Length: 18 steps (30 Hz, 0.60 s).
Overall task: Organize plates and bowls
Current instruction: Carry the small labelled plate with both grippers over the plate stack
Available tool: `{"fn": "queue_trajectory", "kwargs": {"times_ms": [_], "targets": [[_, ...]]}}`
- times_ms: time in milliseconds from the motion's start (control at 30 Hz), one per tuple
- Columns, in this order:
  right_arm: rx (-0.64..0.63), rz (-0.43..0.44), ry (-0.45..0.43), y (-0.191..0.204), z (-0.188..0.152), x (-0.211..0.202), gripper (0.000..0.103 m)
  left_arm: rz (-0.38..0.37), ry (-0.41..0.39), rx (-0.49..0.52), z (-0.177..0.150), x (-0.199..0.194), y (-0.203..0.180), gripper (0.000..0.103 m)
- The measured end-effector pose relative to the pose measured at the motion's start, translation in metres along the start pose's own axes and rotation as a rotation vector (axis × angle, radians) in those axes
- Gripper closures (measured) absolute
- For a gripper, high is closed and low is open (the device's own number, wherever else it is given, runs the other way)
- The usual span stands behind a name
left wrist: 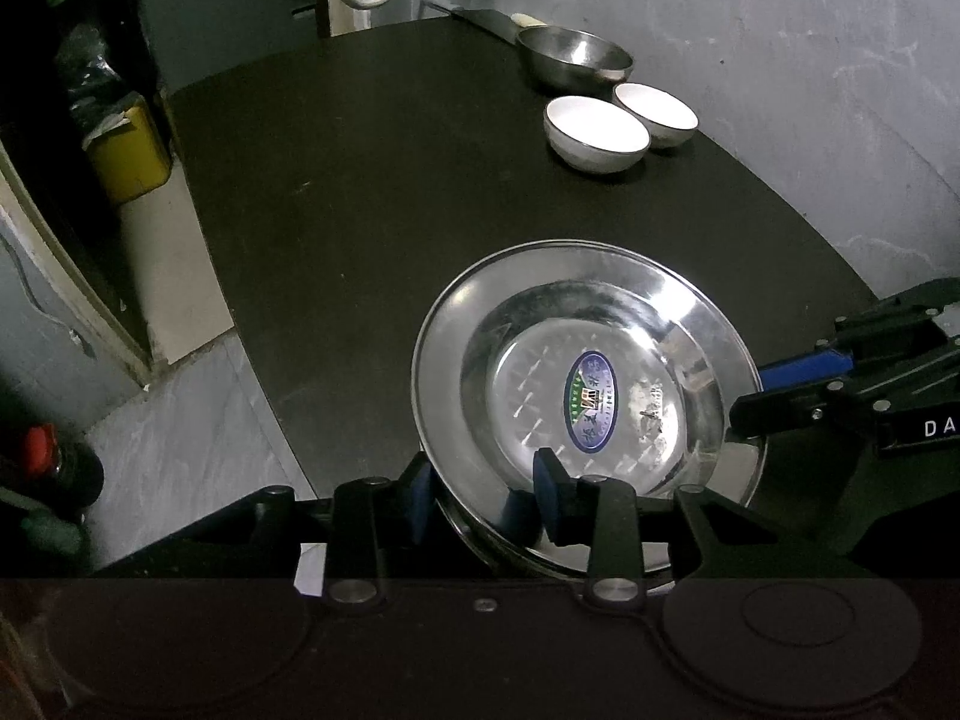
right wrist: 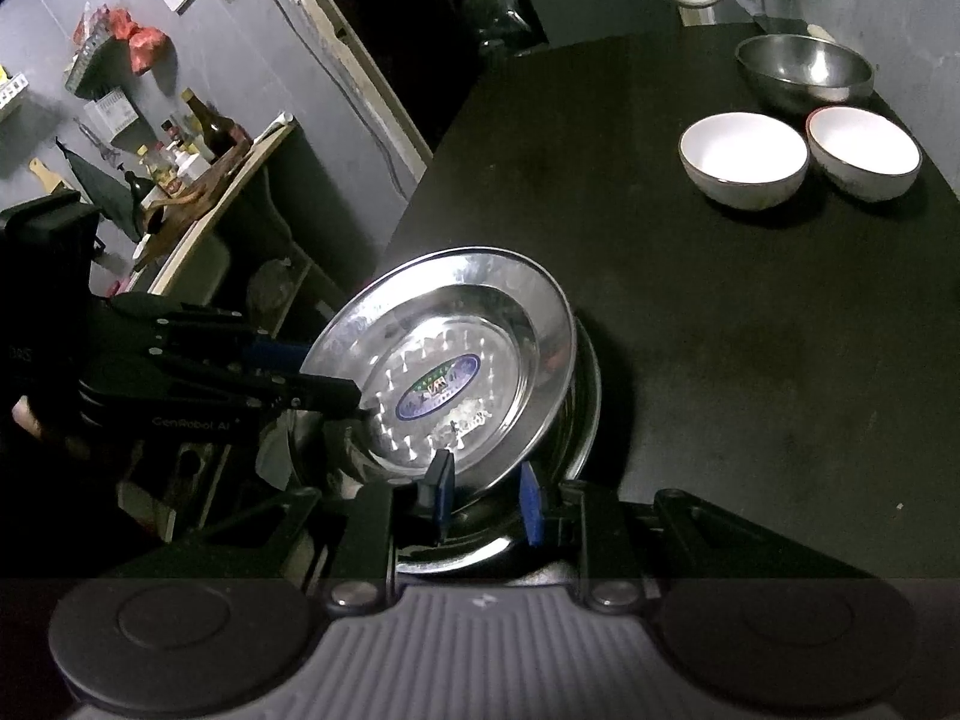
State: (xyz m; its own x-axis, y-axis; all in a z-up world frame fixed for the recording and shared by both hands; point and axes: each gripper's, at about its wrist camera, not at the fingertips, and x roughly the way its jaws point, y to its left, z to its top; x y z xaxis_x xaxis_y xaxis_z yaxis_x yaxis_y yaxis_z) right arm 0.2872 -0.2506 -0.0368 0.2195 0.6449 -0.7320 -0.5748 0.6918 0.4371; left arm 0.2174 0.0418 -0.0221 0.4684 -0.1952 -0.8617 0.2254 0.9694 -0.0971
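Dim grey walls frame a black worktop [left wrist: 372, 228] where steel dishes are being sorted. Near the front edge, a steel plate [left wrist: 576, 360] with an oval sticker [left wrist: 591, 401] is held tilted, its near-left rim raised, over what looks like a second plate [right wrist: 585, 414] lying flat beneath it; the right wrist view shows the lower rim peeking out on the right side.

Both tools work the same plate. The left gripper [left wrist: 486, 489] has its blue-padded fingers [left wrist: 549, 483] straddling the near rim, one pad inside the dish and one outside, seemingly pinching the edge, though whether the pads bear fully on the metal cannot be told. The right gripper [right wrist: 486, 495] likewise brackets the rim from its own side, one pad over the dish and one below the edge, apparently closed on it. A two-sided hold probably keeps the slick, shallow plate from slipping or swinging as it is nested or lifted.

At the far right of the worktop, well apart from the plates, two white bowls [left wrist: 597, 132] sit side by side, nearly touching, with a steel bowl [left wrist: 573, 57] just behind them; the grouping suggests bowls are gathered there and plates stacked at the front. A knife [left wrist: 480, 18] lies beyond the steel bowl.
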Motion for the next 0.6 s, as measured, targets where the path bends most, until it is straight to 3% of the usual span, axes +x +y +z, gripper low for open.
{"fn": "queue_trajectory", "kwargs": {"times_ms": [600], "targets": [[-0.005, 0.002, 0.028, -0.0017, 0.0007, 0.0057, 0.076, 0.012, 0.025, 0.017, 0.0015, 0.0036, -0.0026, 0.065]]}}
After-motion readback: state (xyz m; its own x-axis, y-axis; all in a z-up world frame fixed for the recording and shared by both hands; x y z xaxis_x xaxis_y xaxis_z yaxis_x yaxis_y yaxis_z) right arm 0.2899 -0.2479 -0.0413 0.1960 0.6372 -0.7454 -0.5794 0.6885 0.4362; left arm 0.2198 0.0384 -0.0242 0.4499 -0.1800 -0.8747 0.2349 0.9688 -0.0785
